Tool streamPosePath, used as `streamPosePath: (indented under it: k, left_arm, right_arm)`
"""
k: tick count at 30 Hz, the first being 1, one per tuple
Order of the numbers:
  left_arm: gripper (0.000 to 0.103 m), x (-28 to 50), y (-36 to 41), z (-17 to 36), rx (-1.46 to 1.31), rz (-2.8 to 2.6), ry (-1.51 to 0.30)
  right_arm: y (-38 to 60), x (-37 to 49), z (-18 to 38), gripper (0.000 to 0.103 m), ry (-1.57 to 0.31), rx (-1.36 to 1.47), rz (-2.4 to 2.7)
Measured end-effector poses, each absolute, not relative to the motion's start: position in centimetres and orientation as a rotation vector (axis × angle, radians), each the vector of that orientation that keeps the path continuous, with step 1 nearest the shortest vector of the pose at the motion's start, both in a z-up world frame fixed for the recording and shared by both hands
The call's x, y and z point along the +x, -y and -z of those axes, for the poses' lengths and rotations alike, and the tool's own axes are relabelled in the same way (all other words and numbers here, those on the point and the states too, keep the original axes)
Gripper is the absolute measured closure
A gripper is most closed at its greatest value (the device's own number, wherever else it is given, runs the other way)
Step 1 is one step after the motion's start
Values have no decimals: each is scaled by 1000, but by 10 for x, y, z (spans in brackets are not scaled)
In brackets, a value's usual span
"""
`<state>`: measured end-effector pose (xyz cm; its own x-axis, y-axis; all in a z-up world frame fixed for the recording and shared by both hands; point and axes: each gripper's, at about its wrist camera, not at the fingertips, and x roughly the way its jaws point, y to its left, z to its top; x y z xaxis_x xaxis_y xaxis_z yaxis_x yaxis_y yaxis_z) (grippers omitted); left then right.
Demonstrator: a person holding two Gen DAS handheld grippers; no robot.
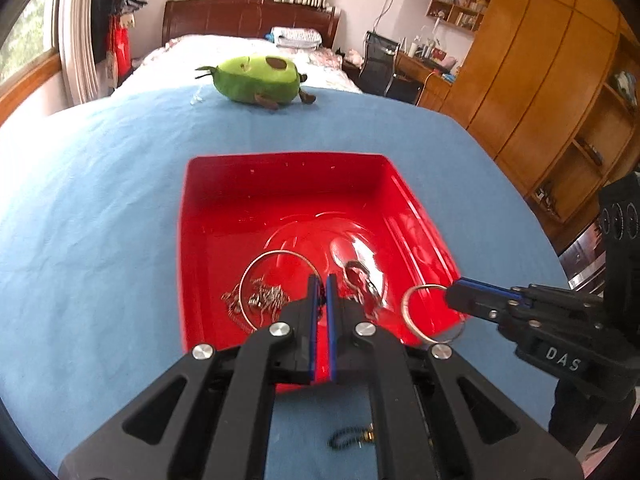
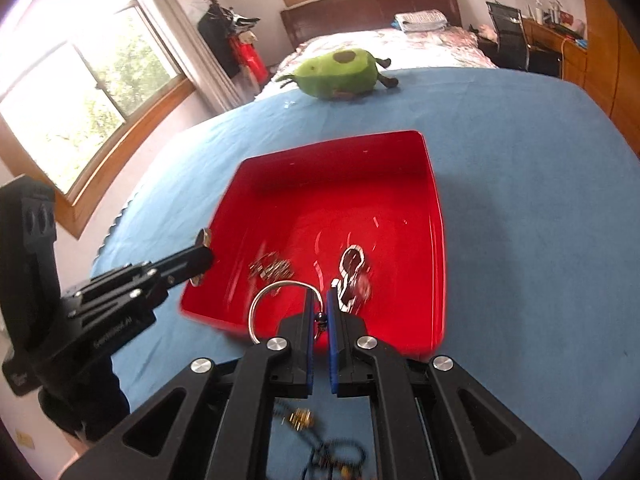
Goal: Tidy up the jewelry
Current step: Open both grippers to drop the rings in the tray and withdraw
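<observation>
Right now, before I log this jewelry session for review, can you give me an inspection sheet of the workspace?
Surface: blue cloth, flat.
Job's things: red plastic tray holds silver chain pile and silver clasp; dark bead string lies on cloth before it.
Clutter: green avocado plush toy, far side.
Grippers: left gripper shut on large thin silver bangle; right gripper shut on smaller silver ring.
Cables: nothing seen.
Surroundings: bed, windows, wooden cupboards.

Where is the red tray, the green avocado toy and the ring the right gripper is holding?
red tray (image 1: pixel 280 184), left wrist view, far inner wall.
green avocado toy (image 1: pixel 256 80), left wrist view, its green body.
silver ring (image 1: pixel 407 307), left wrist view, left edge.
</observation>
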<state>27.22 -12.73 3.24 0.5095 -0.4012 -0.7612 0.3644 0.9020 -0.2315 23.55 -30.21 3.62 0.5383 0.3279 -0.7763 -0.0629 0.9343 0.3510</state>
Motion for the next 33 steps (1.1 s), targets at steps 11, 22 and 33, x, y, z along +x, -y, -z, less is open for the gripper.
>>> streamPosePath:
  k: [11, 22, 33]
  left_arm:
    - [101, 321, 139, 13, -47, 441, -1000]
    - [89, 326, 136, 17, -47, 431, -1017]
    - [59, 260, 101, -71, -96, 431, -814]
  right_arm:
    - [306, 284, 13, 98, -1043, 326, -212]
    - [311, 283, 9, 82, -1018, 292, -193]
    - [321, 230, -49, 82, -877, 298, -216]
